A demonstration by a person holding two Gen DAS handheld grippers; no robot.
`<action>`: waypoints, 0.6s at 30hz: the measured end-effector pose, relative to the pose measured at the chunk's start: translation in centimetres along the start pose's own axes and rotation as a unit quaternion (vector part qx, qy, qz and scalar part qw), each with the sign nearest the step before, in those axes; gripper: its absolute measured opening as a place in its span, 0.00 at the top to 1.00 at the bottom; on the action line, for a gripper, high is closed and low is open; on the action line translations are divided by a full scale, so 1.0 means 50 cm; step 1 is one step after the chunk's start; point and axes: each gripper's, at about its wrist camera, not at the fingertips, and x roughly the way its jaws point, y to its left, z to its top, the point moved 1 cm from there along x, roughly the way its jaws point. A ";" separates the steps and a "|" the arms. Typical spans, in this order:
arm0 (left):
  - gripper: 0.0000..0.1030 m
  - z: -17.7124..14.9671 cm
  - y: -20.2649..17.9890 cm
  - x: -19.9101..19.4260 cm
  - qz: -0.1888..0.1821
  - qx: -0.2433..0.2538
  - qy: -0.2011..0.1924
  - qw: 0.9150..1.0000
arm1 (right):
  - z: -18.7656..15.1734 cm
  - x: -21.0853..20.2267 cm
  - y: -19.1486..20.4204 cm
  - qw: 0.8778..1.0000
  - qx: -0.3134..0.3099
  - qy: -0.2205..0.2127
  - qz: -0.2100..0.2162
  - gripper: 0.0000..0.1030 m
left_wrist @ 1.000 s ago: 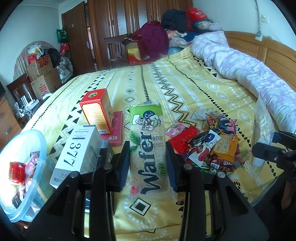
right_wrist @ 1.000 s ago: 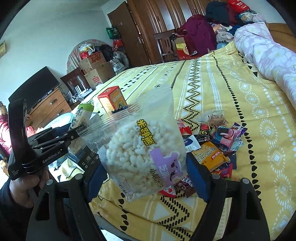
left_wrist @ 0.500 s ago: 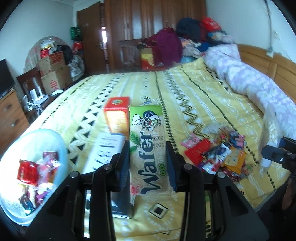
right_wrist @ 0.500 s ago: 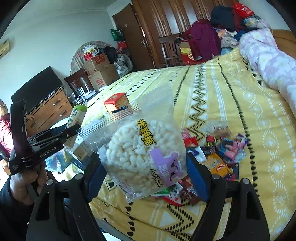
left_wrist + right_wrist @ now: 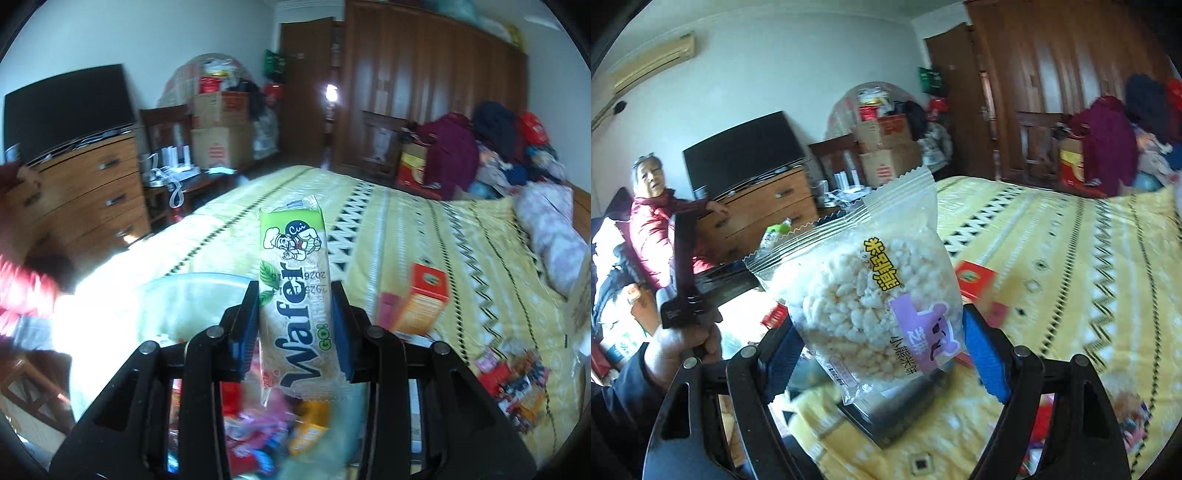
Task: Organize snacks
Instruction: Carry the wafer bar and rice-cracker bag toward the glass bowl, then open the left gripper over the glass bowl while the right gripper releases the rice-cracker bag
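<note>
Green and white, the wafer packet [image 5: 293,295] stands upright between the blue pads of the left hand-held gripper [image 5: 294,328], which are pressed against its two long edges and pinch it near the lower half; its top sticks well out past the fingertips. Below and just behind that packet is the clear plastic bowl [image 5: 192,284], with blurred, bright wrappers showing inside it under the gripper's black frame.

The right hand-held gripper [image 5: 882,350] is spread much wider, yet it too is closed on something: a clear bag of puffed rice cakes [image 5: 871,295] with a purple label, held by its lower corners between the blue pads and tilting up and to the left. In that view the left hand [image 5: 683,343] shows at the left, wrapped around the black handle of the other gripper.

Over on the yellow patterned bed [image 5: 424,236], an orange box [image 5: 421,302] stands to the right of the wafer packet, well apart from it, and a loose heap of small snack packets [image 5: 513,384] lies near the bed's right edge.
</note>
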 end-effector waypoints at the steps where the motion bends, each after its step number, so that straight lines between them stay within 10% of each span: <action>1: 0.65 0.006 0.028 0.008 0.009 -0.011 0.001 1.000 | 0.017 0.031 0.025 1.000 -0.006 0.006 0.011 0.18; 18: 0.64 -0.042 0.185 0.159 0.042 -0.078 0.084 0.993 | 0.086 0.430 0.237 0.988 -0.038 0.117 0.094 0.18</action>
